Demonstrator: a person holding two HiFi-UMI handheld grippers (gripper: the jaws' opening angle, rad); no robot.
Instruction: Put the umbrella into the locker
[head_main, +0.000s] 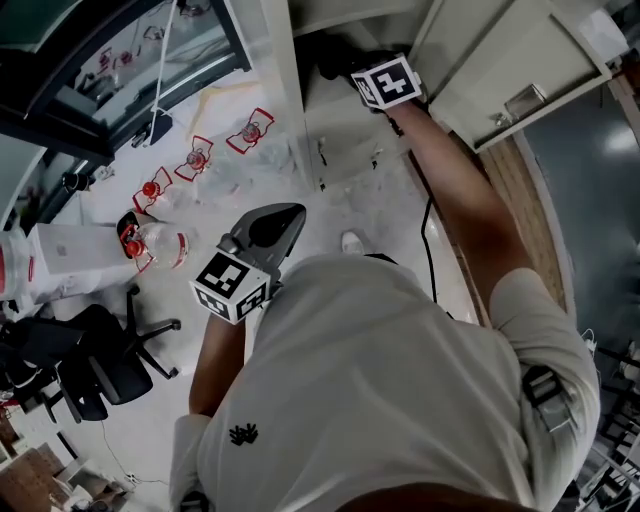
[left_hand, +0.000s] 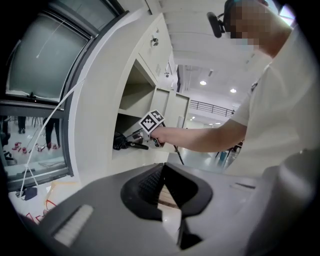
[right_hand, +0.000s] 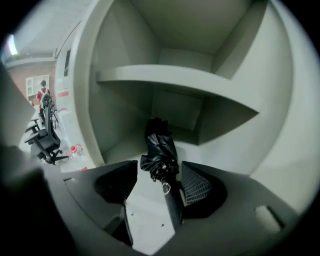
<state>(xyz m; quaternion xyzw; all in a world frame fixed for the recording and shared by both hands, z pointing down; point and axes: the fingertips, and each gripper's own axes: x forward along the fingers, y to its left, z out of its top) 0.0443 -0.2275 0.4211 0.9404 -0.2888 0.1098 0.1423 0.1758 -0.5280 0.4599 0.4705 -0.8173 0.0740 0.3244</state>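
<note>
A folded black umbrella (right_hand: 160, 150) lies on the floor of the open locker compartment (right_hand: 120, 145), below an inner shelf (right_hand: 150, 75). Its handle end points out between my right gripper's (right_hand: 155, 176) jaws and rests against the right jaw. The left jaw stands well apart from it, so that gripper is open. In the head view my right gripper (head_main: 345, 68) reaches into the locker, where the umbrella (head_main: 328, 55) shows as a dark shape. In the left gripper view it appears as a small umbrella (left_hand: 121, 141). My left gripper (head_main: 288, 213) hangs back near the person's body, shut and empty.
The locker door (head_main: 510, 60) stands swung open at the right. A black cable (head_main: 430, 240) trails across the floor. Several water bottles with red labels (head_main: 160, 245) lie on the floor at the left, near an office chair (head_main: 90, 360). A window (left_hand: 40, 60) adjoins the lockers.
</note>
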